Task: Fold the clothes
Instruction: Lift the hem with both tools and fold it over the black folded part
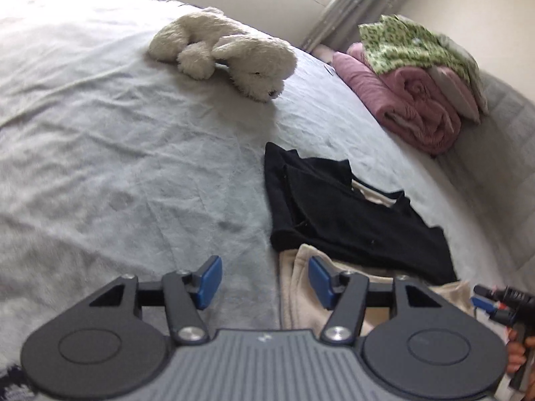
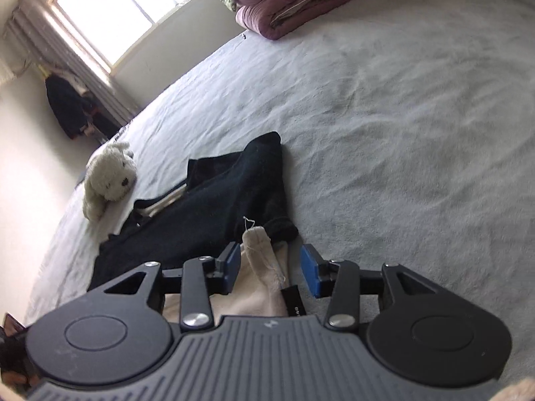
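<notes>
A black garment (image 1: 351,214) lies folded on the pale bed sheet (image 1: 117,153), with a cream garment (image 1: 301,297) under its near end. My left gripper (image 1: 265,279) hovers open over the cream garment's left edge, nothing between its blue pads. The right gripper shows at the lower right of the left wrist view as blue tips (image 1: 485,304), with a hand below them. In the right wrist view the black garment (image 2: 220,214) lies ahead. My right gripper (image 2: 271,269) is open, and a cream corner (image 2: 264,260) with a loose thread pokes up between its pads, untouched.
A white plush dog (image 1: 230,53) lies on the bed beyond the garments; it also shows in the right wrist view (image 2: 108,177). A pile of pink and green bedding (image 1: 418,87) sits at the far right by the wall. A window (image 2: 123,10) and dark hanging clothes (image 2: 67,107) stand beyond the bed.
</notes>
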### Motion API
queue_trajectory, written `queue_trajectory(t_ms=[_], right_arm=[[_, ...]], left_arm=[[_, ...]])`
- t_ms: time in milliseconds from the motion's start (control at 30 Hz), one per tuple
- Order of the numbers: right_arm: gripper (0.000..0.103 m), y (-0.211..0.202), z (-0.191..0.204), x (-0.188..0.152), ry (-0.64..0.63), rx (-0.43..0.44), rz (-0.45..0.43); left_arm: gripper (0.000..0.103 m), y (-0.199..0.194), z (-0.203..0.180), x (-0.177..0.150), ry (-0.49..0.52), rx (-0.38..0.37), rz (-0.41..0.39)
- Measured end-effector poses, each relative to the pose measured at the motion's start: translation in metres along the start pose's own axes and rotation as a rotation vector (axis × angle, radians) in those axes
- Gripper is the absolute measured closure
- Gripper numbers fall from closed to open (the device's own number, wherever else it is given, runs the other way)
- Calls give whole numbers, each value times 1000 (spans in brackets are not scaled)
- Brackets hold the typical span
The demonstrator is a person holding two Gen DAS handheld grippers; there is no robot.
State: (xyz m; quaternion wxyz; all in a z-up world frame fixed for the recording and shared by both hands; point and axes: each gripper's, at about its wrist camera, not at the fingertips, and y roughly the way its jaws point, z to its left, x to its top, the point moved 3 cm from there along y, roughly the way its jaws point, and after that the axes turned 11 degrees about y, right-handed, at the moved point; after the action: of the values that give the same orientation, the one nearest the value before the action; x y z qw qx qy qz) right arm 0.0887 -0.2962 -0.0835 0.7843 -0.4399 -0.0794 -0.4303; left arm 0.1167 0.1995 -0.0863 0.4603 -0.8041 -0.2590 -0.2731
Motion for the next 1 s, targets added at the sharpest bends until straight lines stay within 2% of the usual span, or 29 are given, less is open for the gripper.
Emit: queue_trajectory(t_ms=[167,233,300,333,367,400,467,567,667,767,900,1000], right_arm=[[58,11,14,-11,-147,-39,-19],[58,17,17,-14,-180,-55,-25],[67,23,17,-16,-198,-73,-27],[75,26,17,-18,-208,-80,-25],[77,28,17,-19,-216,-85,-25],[79,27,17,-19,-220,-88,-30],[86,25,18,-19,-219,-90,-46],[93,19,19,-19,-207,-90,-77],[95,13,19,-19,-184,-88,-109],[95,17,18,-18,-180,-104,-106],[95,23,16,-17,-175,-128,-98],[92,28,16,-17,-191,-145,-82]], left_arm=[[46,4,-15,-3,154,30,23],[48,11,-21,-6,181,32,34],[57,17,-26,-10,197,32,34],[65,20,-29,-12,204,36,32],[72,22,-32,-14,209,45,29],[75,24,-33,-15,214,56,23],[91,25,-33,-17,218,77,5],[93,17,-32,-15,182,67,-32],[94,9,-37,-12,166,63,-79],[95,4,-40,-11,161,70,-108],[94,17,-32,-15,141,125,-43],[89,25,-25,-18,114,139,1]])
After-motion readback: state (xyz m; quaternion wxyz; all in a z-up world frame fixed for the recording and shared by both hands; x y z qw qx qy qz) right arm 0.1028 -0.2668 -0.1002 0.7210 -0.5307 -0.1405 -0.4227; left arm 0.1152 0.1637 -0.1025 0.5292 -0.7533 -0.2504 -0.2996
